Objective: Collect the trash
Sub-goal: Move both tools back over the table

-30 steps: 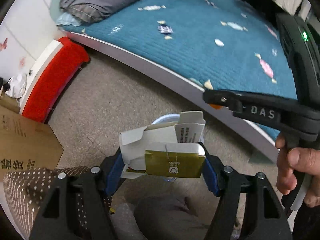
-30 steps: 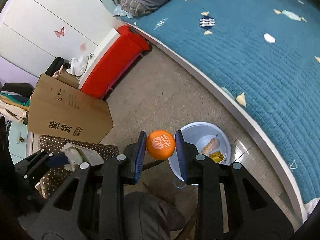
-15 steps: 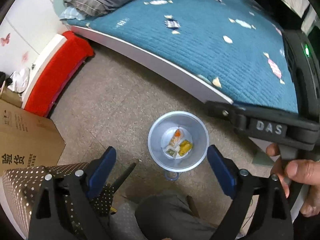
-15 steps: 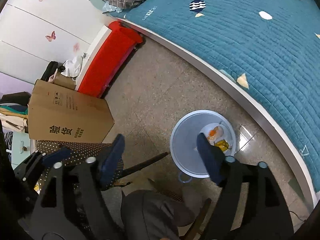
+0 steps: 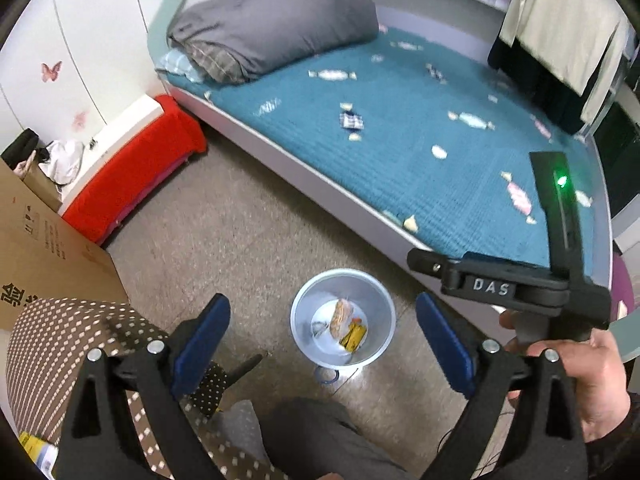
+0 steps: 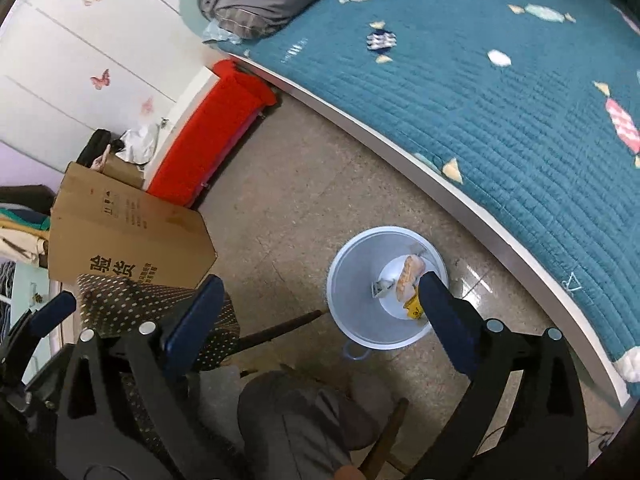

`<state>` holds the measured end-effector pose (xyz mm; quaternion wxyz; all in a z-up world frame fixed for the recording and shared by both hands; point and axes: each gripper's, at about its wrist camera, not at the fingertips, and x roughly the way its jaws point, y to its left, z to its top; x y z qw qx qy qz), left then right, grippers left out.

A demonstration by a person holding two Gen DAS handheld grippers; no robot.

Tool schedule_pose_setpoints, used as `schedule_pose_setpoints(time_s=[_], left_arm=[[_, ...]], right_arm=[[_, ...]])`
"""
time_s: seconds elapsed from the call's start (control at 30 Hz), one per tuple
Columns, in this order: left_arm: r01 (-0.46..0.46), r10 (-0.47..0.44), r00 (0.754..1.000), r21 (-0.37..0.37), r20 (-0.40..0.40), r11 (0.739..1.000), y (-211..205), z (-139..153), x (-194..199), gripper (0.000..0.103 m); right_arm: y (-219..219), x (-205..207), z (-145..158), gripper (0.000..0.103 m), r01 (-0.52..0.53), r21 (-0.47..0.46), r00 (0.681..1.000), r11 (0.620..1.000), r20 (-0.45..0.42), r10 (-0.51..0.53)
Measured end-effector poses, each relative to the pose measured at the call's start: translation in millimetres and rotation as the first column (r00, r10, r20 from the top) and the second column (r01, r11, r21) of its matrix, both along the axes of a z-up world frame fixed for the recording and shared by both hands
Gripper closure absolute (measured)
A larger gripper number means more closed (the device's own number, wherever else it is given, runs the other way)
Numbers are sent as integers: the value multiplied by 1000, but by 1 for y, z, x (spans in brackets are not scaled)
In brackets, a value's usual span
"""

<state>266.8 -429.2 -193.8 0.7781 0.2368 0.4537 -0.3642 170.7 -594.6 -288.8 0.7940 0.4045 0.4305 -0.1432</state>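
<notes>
Left claw (image 5: 322, 332) spread wide, empty; right claw (image 6: 320, 312) likewise. Pale blue round plastic bin (image 5: 343, 320) on floor at 12 o'clock, holding bread-like scrap (image 5: 340, 316) and yellow wrapper (image 5: 353, 338). Trash likely light, crushable; pinch wrapper edge.

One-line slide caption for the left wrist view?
Open left tongs above a pale blue bin holding wrappers, beside the teal bed.

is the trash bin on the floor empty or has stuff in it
Not empty. The light blue trash bin stands upright on the floor, and wrappers lie at its bottom, one yellow; it is far from full.
</notes>
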Motion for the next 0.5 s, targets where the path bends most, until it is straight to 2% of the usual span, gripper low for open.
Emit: schedule_pose_setpoints(time_s=[0.27, 0.5], left_arm=[[-32, 38, 997, -90, 64, 995, 40, 44, -24, 10], [-92, 113, 986, -167, 124, 982, 96, 80, -35, 10]], right_arm=[[38, -1, 57, 7, -62, -62, 994, 996, 87, 67], [80, 7, 111, 7, -144, -139, 973, 980, 163, 166]])
